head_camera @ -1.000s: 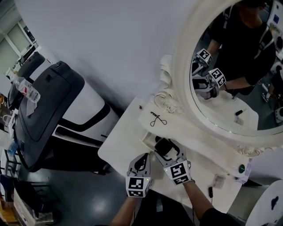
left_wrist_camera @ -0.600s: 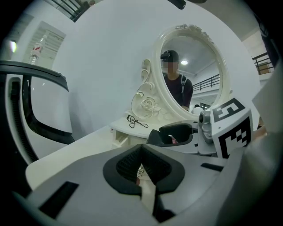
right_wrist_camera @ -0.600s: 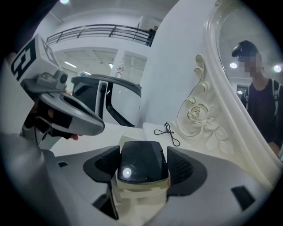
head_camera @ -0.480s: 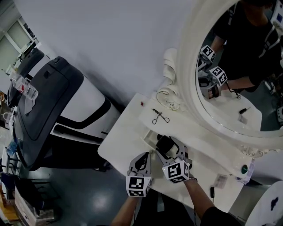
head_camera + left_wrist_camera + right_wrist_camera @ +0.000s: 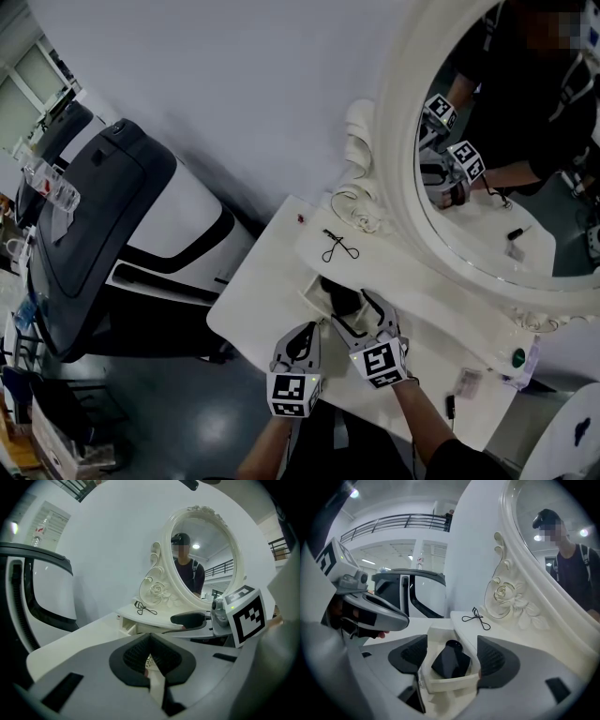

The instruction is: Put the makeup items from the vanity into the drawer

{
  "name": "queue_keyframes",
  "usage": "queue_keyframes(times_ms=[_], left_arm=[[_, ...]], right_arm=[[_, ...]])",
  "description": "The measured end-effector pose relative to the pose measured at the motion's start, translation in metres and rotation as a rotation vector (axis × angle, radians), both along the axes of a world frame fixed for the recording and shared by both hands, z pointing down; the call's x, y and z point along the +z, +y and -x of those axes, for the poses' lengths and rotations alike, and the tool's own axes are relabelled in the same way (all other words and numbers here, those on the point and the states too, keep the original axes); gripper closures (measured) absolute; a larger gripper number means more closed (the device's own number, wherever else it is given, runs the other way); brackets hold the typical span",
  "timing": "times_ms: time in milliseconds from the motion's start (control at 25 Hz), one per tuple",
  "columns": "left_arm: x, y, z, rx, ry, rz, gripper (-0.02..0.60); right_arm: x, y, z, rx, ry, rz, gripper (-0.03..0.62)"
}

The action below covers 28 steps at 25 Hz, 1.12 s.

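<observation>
A small cream drawer [image 5: 315, 292] stands pulled out from the white vanity [image 5: 258, 305]. A black makeup case [image 5: 450, 660] lies inside it, also seen in the head view [image 5: 339, 298]. My right gripper [image 5: 361, 311] is open just above the drawer; in its own view the right gripper [image 5: 452, 654] has a jaw on either side of the case without touching it. My left gripper [image 5: 302, 343] hovers over the table's front edge, shut with nothing in it [image 5: 151, 662]. An eyelash curler [image 5: 337, 248] rests on the shelf under the mirror.
An oval mirror [image 5: 497, 150] with a carved frame rises behind the shelf. A small packet [image 5: 464, 382], a dark stick [image 5: 446, 408] and a green-capped item [image 5: 513, 357] lie at the table's right end. A big black-and-white machine [image 5: 112, 225] stands left of the vanity.
The black case was between my right gripper's jaws above the drawer; now it lies in the drawer and the jaws stand apart from it. The left gripper has stayed put.
</observation>
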<state>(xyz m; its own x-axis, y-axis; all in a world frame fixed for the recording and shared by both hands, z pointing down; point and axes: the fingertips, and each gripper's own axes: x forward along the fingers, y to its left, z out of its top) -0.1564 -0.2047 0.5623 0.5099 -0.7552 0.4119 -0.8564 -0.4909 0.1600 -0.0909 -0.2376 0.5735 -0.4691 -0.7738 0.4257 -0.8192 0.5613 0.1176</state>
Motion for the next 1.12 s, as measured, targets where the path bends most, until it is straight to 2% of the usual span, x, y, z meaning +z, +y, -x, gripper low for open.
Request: queue_keyframes(times_ms=[200, 320, 480, 680, 1120], left_arm=[[-0.006, -0.001, 0.0, 0.003, 0.005, -0.008, 0.567], [-0.014, 0.0, -0.001, 0.009, 0.007, -0.022, 0.566], [-0.03, 0.005, -0.002, 0.018, 0.011, -0.051, 0.566], [-0.056, 0.015, -0.004, 0.035, 0.018, -0.093, 0.566], [-0.124, 0.048, -0.01, 0.083, 0.045, -0.207, 0.567]], right_arm=[[-0.01, 0.005, -0.002, 0.01, -0.073, 0.017, 0.266], [-0.022, 0.009, -0.007, 0.038, -0.116, -0.004, 0.401], [-0.043, 0.018, -0.012, 0.063, -0.168, -0.027, 0.491], [-0.075, 0.035, -0.015, 0.081, -0.235, -0.059, 0.533], [-0.132, 0.084, -0.015, 0.092, -0.36, -0.144, 0.569]])
